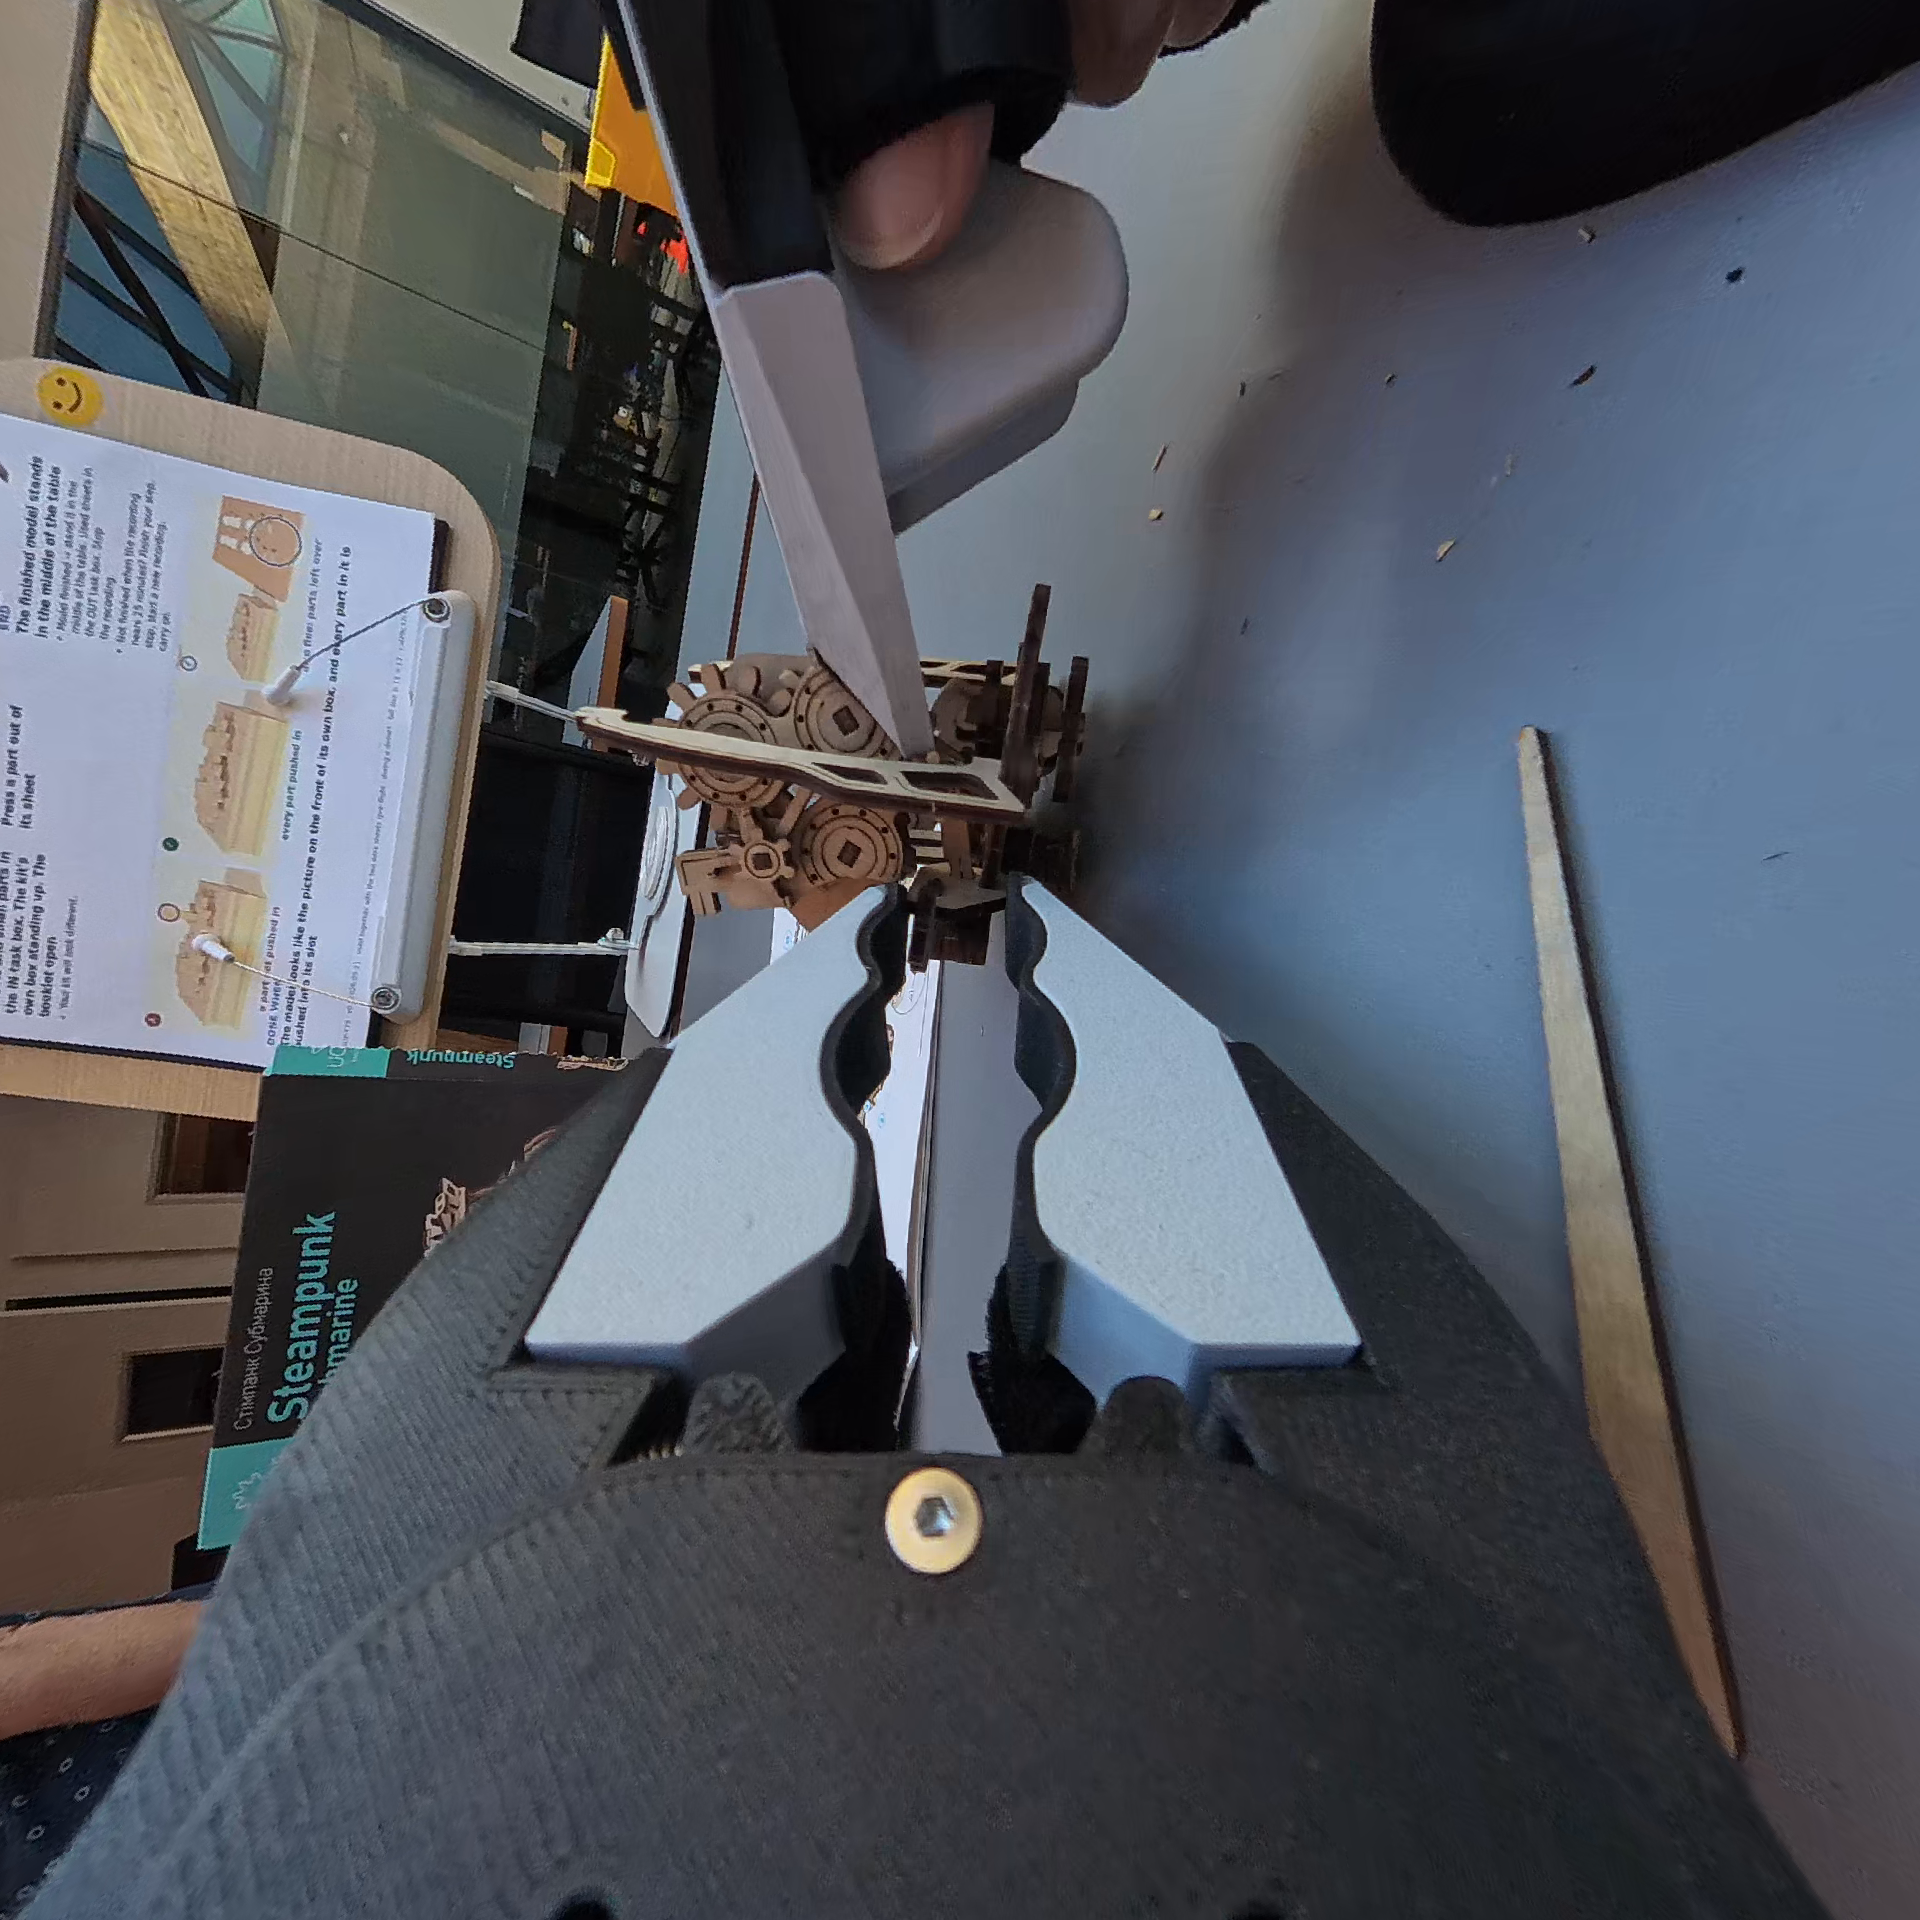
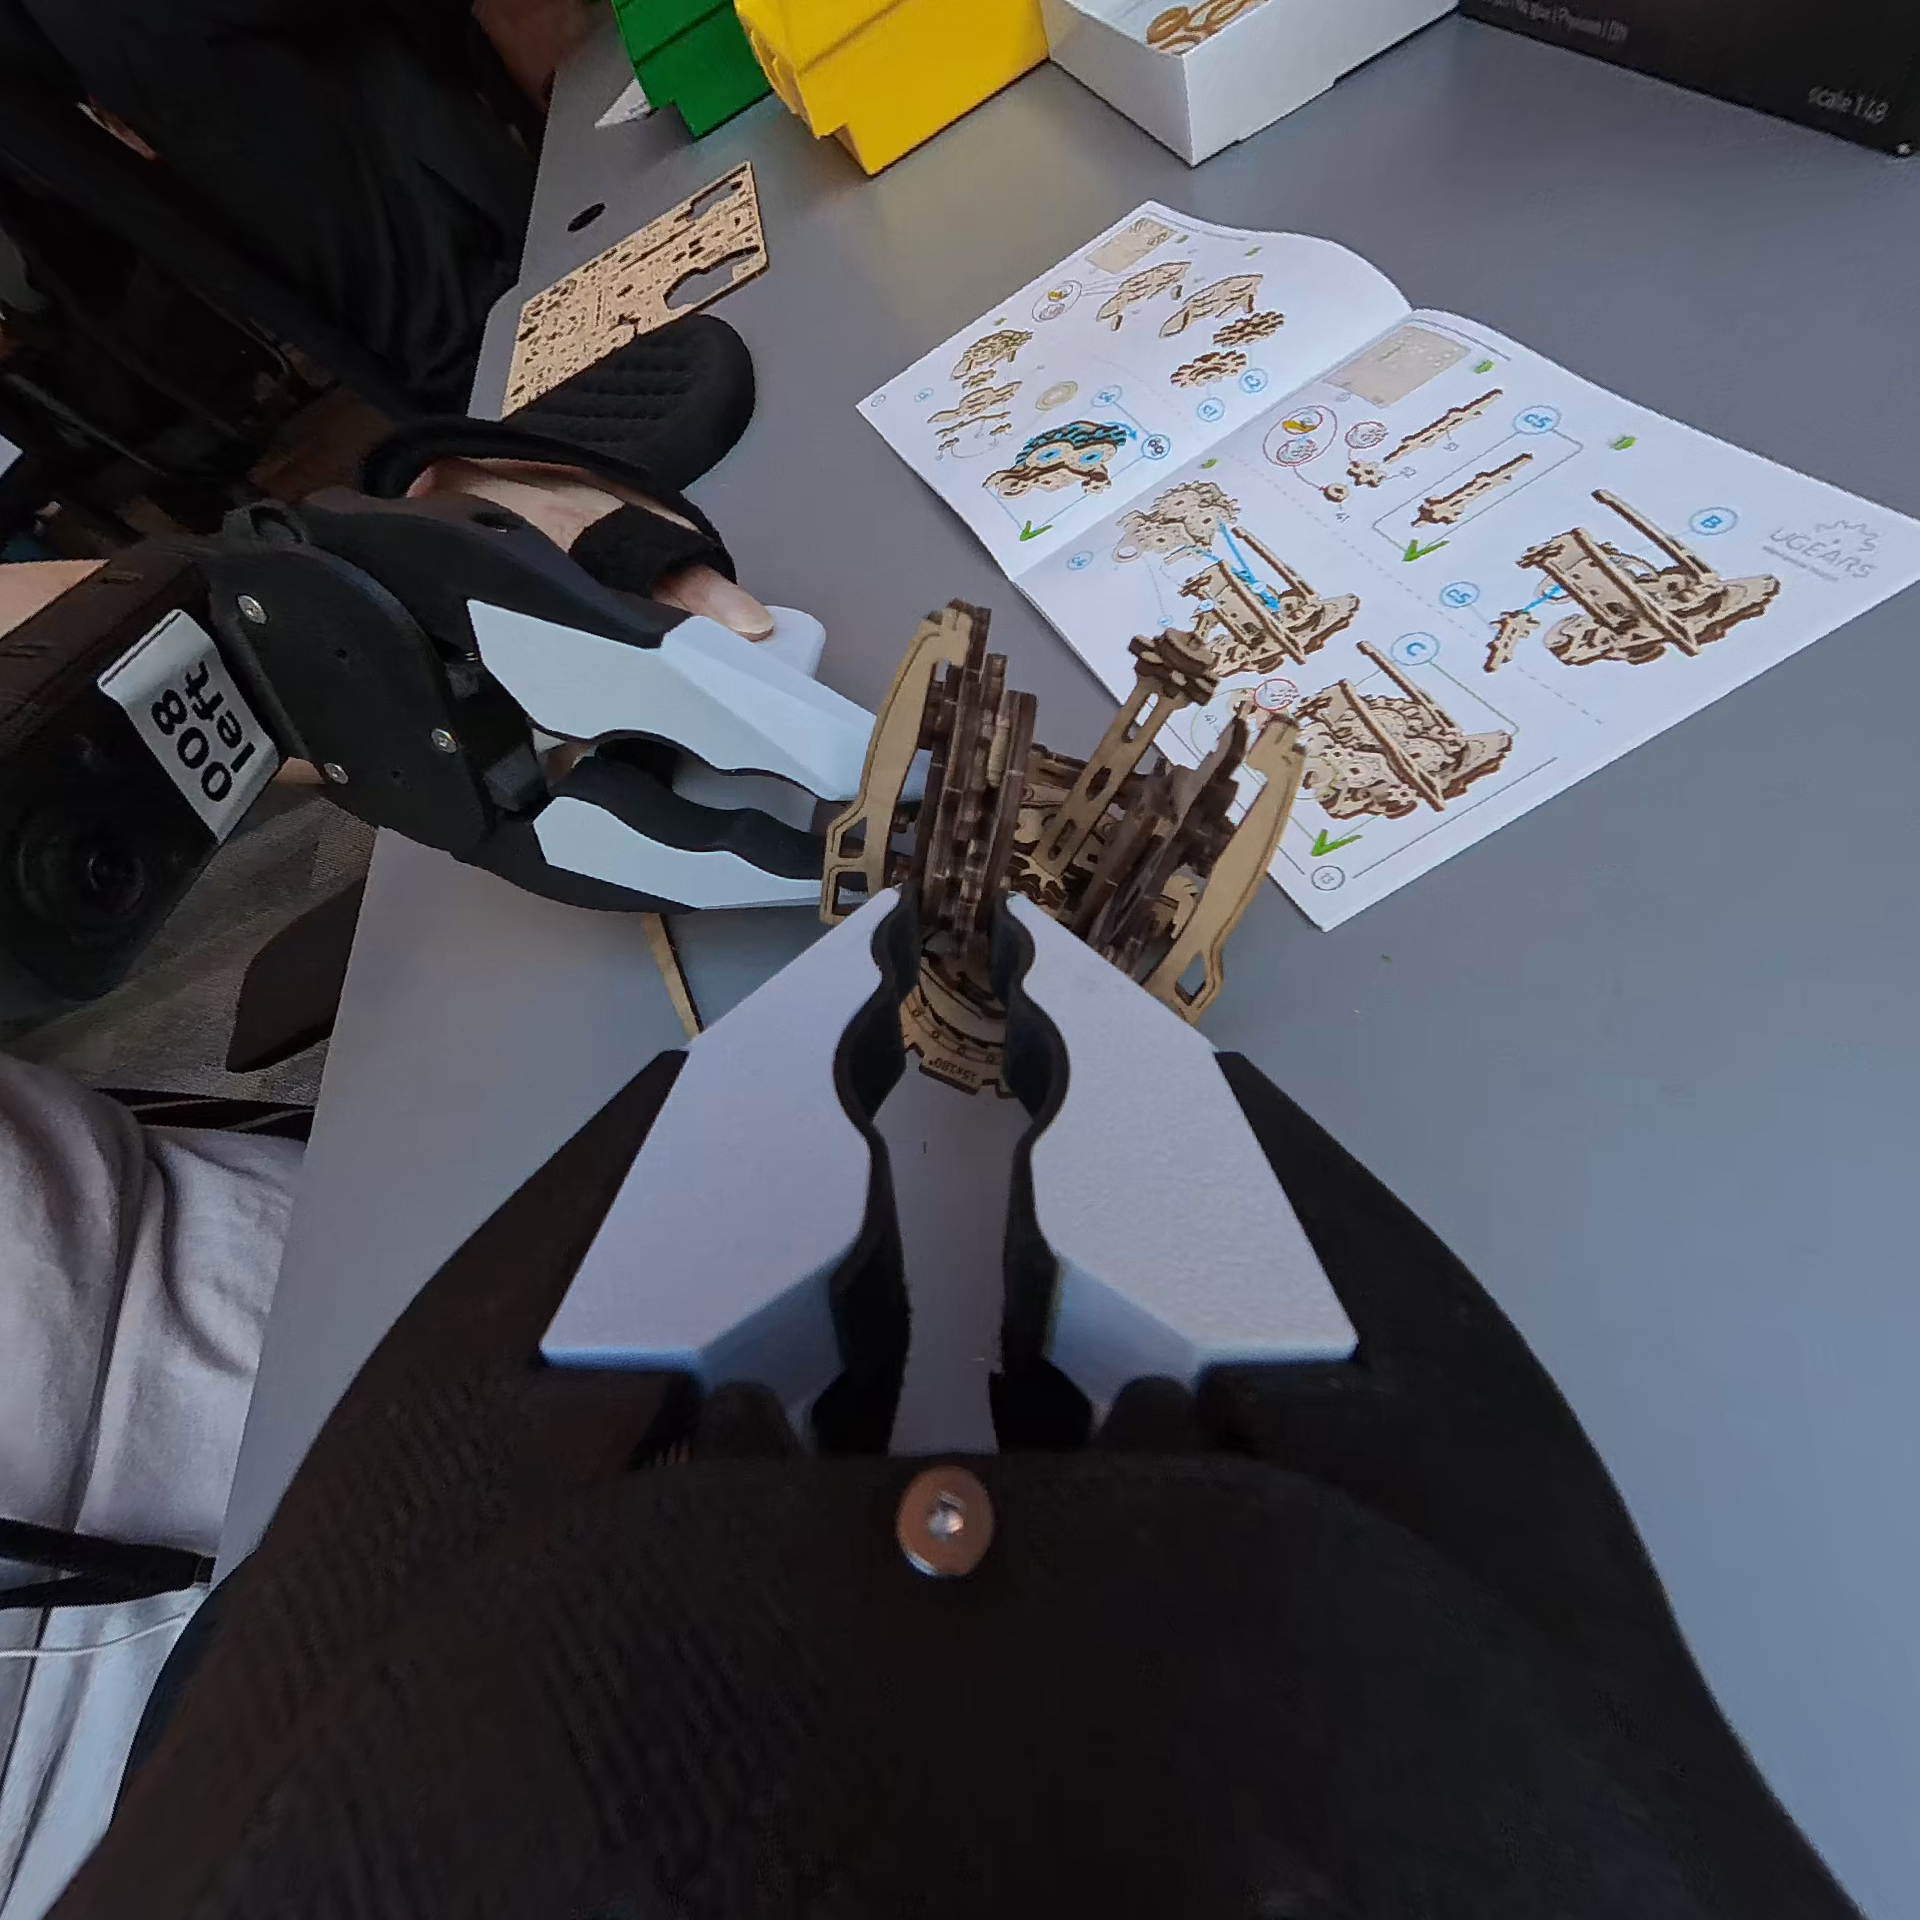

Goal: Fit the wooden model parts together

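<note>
1. The grey worktop [image 2: 1558, 1143] is carrying everything here. The open instruction booklet [image 2: 1403, 499] is lying toward its far right side, a punched-out wooden sheet [image 2: 634, 291] is sitting by the left edge, and yellow and green bins [image 2: 883, 62] plus a white box are lined up along the far edge.
2. The wooden model [image 2: 1060, 800], a half-built cluster of gears inside a frame, is sitting roughly mid-worktop, just in front of the booklet and between the two tools.
3. The left hand-held gripper [image 2: 852, 800] is coming in from the left edge, its jaws narrow and clamping the model's frame plate to keep it steady.
4. The right hand-held gripper [image 2: 951, 914] is reaching in from the near side, jaws narrow too, pinching a gear stack at the model's near end. I'd guess it's seating that stack on its axle.
5. A thin wooden strip [image 1: 1600, 1195] is lying loose on the worktop near the model.
6. Tip for this step, imo: keep the left one braced, push straight along the axle, go slow. Twisting is probably what snaps these thin ply tabs. If it's binding, back off and re-line it rather than forcing it.
</note>
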Available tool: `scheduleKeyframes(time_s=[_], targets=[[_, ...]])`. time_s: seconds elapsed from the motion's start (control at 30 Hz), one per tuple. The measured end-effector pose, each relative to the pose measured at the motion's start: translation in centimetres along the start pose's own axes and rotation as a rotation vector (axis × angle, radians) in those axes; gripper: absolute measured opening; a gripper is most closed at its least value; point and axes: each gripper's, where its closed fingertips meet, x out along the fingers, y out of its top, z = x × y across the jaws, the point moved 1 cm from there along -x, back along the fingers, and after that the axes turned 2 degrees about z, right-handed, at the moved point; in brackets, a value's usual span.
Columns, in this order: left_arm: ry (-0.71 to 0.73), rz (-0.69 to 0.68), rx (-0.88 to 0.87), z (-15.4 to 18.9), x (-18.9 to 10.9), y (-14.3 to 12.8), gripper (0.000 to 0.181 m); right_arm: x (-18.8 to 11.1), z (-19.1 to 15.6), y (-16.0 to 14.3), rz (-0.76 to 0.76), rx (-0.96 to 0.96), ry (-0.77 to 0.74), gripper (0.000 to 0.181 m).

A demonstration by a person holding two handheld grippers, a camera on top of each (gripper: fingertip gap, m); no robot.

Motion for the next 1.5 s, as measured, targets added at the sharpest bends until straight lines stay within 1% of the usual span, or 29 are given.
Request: scheduleKeyframes(time_s=[0.1,0.23,0.37,0.53,0.6,0.67,0.73,1.07,1.17,1.23,1.33,1.5], targets=[[0.000,0.002,-0.005,0.0,0.0,0.0,0.017,0.0,0.0,0.0,0.011,0.010,0.018,0.010],[0.005,-0.006,0.008,0.0,0.1,0.0,0.018,-0.1,-0.2,0.1,0.008,-0.029,0.026,0.012],[0.007,-0.013,-0.002,-0.1,0.1,-0.1,0.018,0.0,-0.7,0.0,-0.012,-0.054,0.023,0.028],[0.017,-0.031,-0.003,-0.2,0.2,0.0,0.017,0.2,-0.6,-0.1,-0.030,-0.009,-0.046,0.036],[0.021,-0.041,-0.003,-0.2,0.2,0.0,0.018,0.3,-0.4,-0.1,-0.041,-0.044,-0.097,0.035],[0.020,-0.043,-0.007,-0.2,0.2,0.1,0.017,0.2,-0.2,0.0,-0.049,-0.091,-0.147,0.028],[0.020,-0.043,-0.008,-0.2,0.2,0.1,0.017,0.3,-0.3,0.0,-0.056,-0.123,-0.160,0.028],[0.021,-0.068,-0.030,-0.3,0.2,-0.2,0.017,0.7,-0.6,0.0,-0.016,-0.101,-0.237,0.026],[0.014,-0.066,-0.042,-0.3,0.1,-0.2,0.014,0.8,-0.7,0.0,-0.009,-0.113,-0.227,0.025],[0.025,-0.060,-0.037,-0.5,0.0,-0.2,0.007,1.0,-0.3,-0.8,-0.058,-0.131,-0.237,0.022],[0.035,-0.042,-0.008,-0.6,-0.1,-0.1,0.007,1.1,-0.6,-0.8,-0.068,-0.140,-0.212,0.021],[0.055,-0.023,-0.010,-0.7,-0.1,-0.1,0.007,1.2,-0.6,-1.0,-0.058,-0.068,-0.134,0.020]])
